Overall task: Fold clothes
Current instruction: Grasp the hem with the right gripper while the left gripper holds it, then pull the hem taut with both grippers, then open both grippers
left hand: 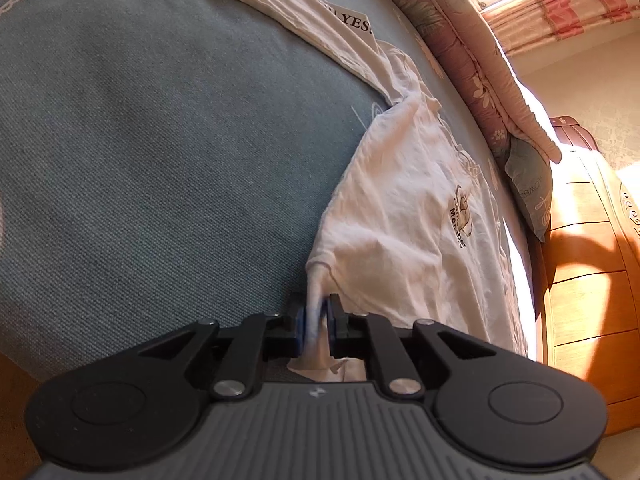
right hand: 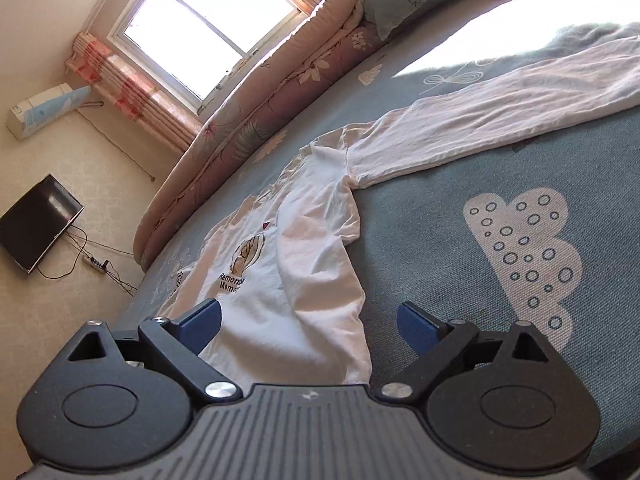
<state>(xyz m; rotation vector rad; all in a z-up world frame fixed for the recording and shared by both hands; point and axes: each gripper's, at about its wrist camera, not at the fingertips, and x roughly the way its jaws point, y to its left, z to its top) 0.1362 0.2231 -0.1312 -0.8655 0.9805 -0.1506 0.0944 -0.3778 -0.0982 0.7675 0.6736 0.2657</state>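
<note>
Left gripper (left hand: 316, 322) is pinching a bunched edge of the white long-sleeved cotton shirt with a printed chest logo (left hand: 404, 216), jaws closed on fabric. Right gripper (right hand: 308, 322) is hovering wide apart over the shirt's body (right hand: 304, 280). Shirt is lying spread on the blue-grey woven bedspread (right hand: 432, 184), one sleeve (right hand: 500, 108) stretching outward.

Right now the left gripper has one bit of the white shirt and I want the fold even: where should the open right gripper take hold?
Probably the shirt's near edge, lying flat between the right gripper's open fingers. Come in low from the near side, along the blue bedspread, sliding one finger under. The left gripper is shut on a pinched-up corner.
</note>
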